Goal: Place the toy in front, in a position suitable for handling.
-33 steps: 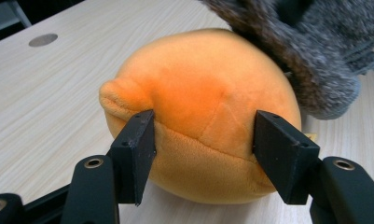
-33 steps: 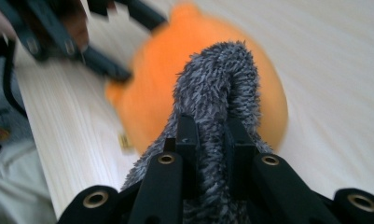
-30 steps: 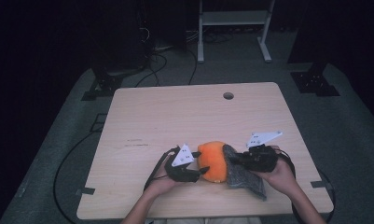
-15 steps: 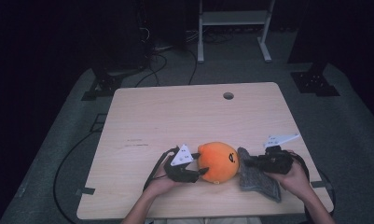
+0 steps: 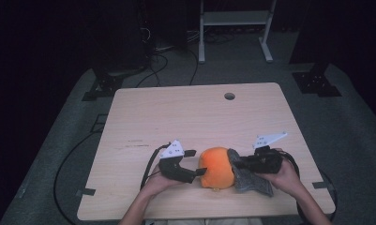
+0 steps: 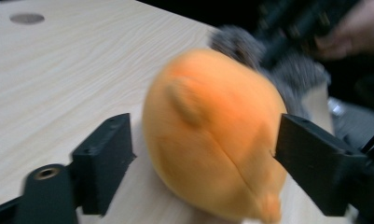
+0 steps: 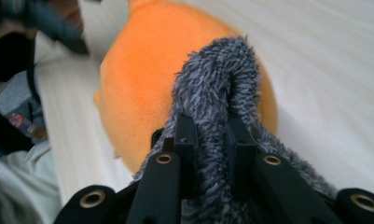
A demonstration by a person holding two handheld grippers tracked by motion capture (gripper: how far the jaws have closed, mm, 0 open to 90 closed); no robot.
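1. The right tool [image 5: 239,163] is clamped on a fold of grey fuzzy fabric [image 5: 251,179]. In the right gripper view the two black jaws pinch a ridge of that fabric [image 7: 217,116] tight between them, and the pile bulges up above the pads.
2. The left tool [image 5: 195,164] stands wide. Its jaws have just been opening, and in the left gripper view they sit on either side of the orange plush toy [image 6: 212,135] with the left jaw clear of it. Whether the right jaw touches I cannot tell, as the picture is blurred.
3. The orange plush toy [image 5: 216,168] lies on the bench [image 5: 185,117] near the person's edge, between the two tools.
4. The grey fabric lies against the toy's right side and trails toward the bench edge under the right hand [image 5: 284,176].
5. The left hand [image 5: 160,185] grips its tool low at the near edge, with a black cable [image 5: 149,164] looping beside it.
6. A round hole [image 5: 229,96] sits in the far part of the bench.
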